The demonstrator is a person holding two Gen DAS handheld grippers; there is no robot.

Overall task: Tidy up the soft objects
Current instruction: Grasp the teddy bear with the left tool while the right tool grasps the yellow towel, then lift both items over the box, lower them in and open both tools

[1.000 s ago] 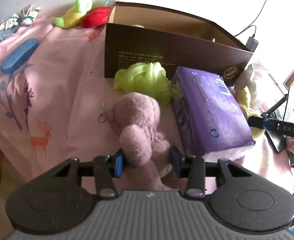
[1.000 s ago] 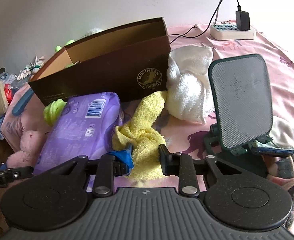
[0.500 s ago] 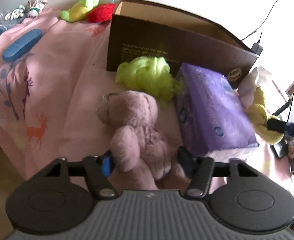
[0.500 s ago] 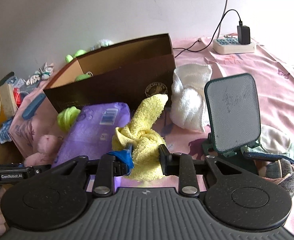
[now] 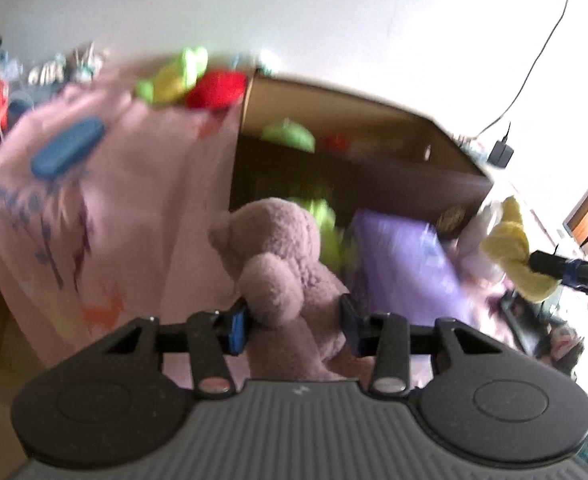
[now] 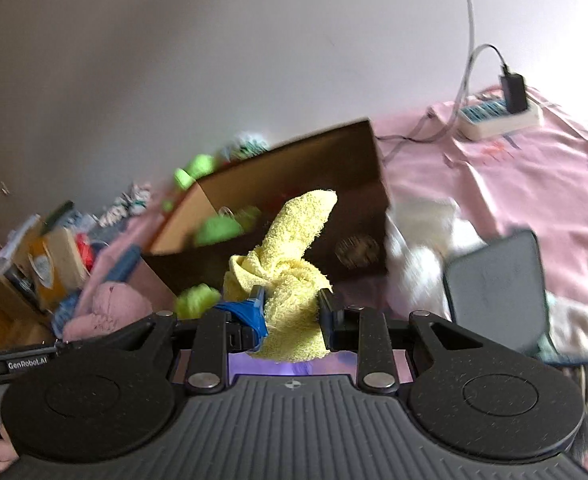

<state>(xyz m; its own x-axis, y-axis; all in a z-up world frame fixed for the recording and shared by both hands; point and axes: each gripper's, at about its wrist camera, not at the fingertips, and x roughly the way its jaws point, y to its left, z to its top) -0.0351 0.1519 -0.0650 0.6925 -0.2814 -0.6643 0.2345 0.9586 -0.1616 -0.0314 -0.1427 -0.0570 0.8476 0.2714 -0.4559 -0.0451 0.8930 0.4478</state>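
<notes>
My left gripper is shut on a mauve plush bear and holds it lifted above the pink bedsheet, in front of the open brown box. My right gripper is shut on a yellow towel and holds it raised in front of the same box. The towel also shows at the right of the left wrist view. Green and red soft toys lie inside the box. The bear shows at lower left of the right wrist view.
A purple tissue pack and a lime green bundle lie before the box. A white towel and a grey stand sit at the right. A blue case, green and red plush lie on the sheet. A power strip is at the back.
Both grippers have risen: the bear and the yellow towel are lifted off the bed and the box interior has come into view. The views are motion-blurred.
</notes>
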